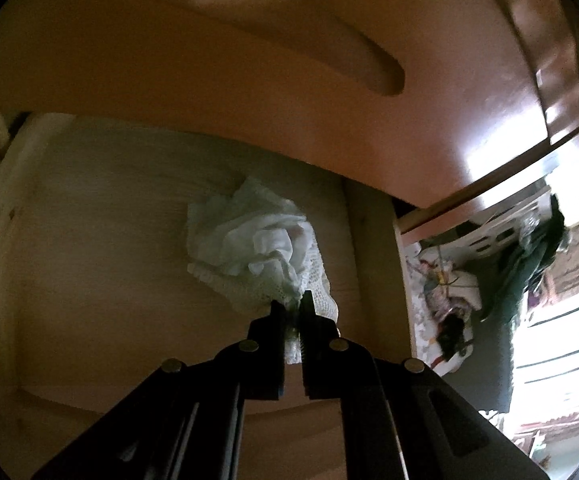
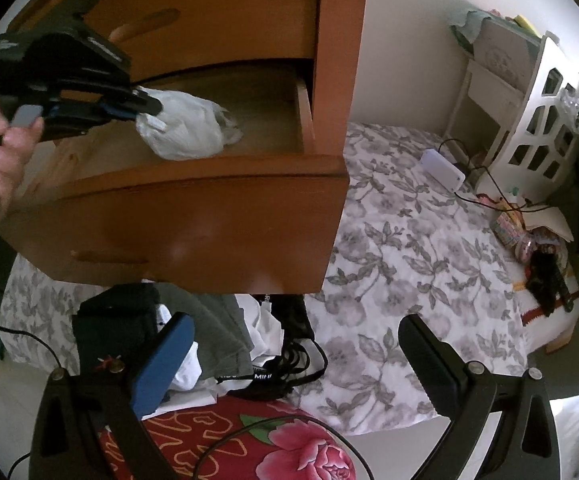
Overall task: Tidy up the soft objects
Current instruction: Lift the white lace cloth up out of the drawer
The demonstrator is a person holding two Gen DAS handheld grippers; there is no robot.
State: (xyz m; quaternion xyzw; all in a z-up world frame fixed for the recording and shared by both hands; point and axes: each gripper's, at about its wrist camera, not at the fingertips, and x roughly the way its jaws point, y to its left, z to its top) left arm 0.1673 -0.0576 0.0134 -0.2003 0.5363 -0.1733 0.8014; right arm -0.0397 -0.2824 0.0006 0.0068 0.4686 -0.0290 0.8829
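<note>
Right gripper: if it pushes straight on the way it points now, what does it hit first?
Probably the floral bedspread: the open right gripper aims at it, just right of the clothes pile. Depth is hard to judge.

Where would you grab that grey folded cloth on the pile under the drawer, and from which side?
I'd pinch the grey cloth at its near folded edge, coming down from above with the open right gripper. It lies flat on top of the clothes pile, so the edge is the only raised part to close on. The left gripper is busy, shut on the white cloth in the drawer.
</note>
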